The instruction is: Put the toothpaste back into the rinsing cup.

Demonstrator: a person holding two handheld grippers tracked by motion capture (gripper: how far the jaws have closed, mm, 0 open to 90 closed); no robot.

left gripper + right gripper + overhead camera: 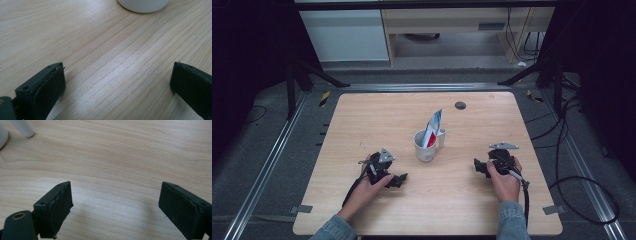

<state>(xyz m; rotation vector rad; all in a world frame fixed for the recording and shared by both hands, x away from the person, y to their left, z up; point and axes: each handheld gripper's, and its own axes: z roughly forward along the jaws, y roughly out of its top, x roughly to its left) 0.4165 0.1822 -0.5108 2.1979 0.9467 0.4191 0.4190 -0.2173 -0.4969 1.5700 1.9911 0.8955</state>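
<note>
A white mug [426, 146] stands near the middle of the wooden table [362, 115], its handle [442, 137] turned to the right. A red, white and blue packet [432, 129] sticks up out of it. My left gripper [402, 180] rests low on the table to the mug's front left, jaws wide apart over bare wood [117, 75]; the mug's base [142, 5] shows at the top of its view. My right gripper [476, 166] lies to the mug's front right, open with nothing between its jaws [115, 205]. The mug's handle [23, 128] shows at that view's upper left.
A round dark grommet [460, 105] sits in the table near its far edge. Black cables [582, 200] trail over the floor at the right. Dark stand legs [307, 75] flank the table's far corners, and pale cabinets [347, 35] stand behind.
</note>
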